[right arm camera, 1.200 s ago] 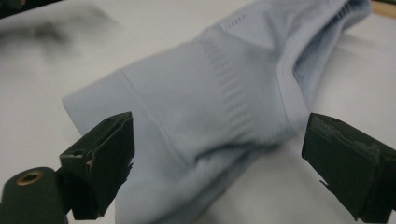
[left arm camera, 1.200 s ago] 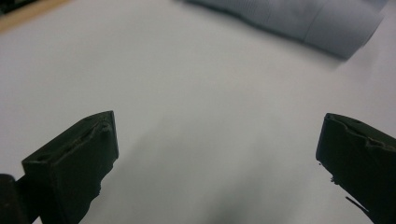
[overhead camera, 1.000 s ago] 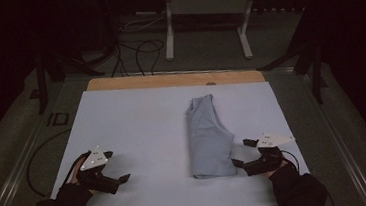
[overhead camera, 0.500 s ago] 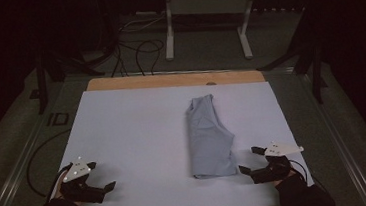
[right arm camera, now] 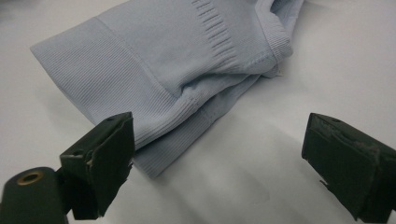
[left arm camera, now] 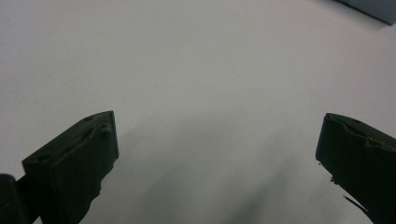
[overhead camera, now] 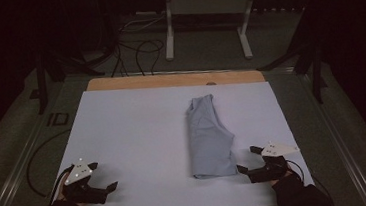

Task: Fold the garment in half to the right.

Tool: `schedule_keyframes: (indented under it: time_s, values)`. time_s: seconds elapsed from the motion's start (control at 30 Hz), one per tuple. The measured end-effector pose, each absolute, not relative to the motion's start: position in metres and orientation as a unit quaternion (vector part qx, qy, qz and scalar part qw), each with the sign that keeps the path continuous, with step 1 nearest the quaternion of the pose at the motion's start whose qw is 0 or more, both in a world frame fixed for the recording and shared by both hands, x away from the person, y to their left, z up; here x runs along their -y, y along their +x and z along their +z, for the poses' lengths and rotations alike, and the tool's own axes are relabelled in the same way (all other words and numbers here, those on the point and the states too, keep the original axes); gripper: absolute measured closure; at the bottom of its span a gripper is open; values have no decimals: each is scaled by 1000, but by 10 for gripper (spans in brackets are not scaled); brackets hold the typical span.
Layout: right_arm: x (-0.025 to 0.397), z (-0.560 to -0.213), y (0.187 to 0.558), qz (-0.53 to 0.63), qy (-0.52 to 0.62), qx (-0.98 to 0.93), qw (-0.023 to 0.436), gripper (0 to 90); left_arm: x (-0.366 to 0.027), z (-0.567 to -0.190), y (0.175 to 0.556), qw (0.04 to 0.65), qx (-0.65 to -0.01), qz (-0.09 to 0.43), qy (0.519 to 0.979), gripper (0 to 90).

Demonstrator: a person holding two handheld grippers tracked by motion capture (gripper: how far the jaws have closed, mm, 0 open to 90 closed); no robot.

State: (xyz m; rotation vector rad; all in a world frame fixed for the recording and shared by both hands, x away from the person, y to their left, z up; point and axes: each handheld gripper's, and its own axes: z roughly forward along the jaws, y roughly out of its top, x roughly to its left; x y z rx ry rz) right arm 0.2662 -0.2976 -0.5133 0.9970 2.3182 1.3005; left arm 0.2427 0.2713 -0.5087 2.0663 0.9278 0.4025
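A folded light blue garment point(overhead camera: 209, 138) lies lengthwise on the white table sheet point(overhead camera: 138, 132), right of centre. My right gripper point(overhead camera: 246, 159) hovers open just right of the garment's near corner. In the right gripper view its jaws point(right arm camera: 219, 135) stand wide apart, and the garment's ribbed hem point(right arm camera: 154, 107) reaches in beside the left jaw, gripped by neither jaw. My left gripper point(overhead camera: 104, 176) sits near the front left of the sheet, far from the garment. Its jaws point(left arm camera: 219, 135) are open over the bare sheet point(left arm camera: 196, 70).
A wooden strip point(overhead camera: 169, 79) borders the table's far edge. Beyond it, on the dark floor, are cables point(overhead camera: 136, 47) and a metal stand point(overhead camera: 203, 11). A cable point(overhead camera: 35, 156) trails off the table's left side. Wide bare sheet lies between the left gripper and the garment.
Both grippers have drawn back toward the near edge, the left one also moving left and the right one slightly right. The garment has not moved.
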Motion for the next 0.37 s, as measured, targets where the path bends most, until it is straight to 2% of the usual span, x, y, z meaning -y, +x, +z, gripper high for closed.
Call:
schedule_keyframes:
  time_s: [0.37]
  values:
    - [296,-513,266,451,346,-808,152,95,-270,-511,243,415,-369,155,818,1]
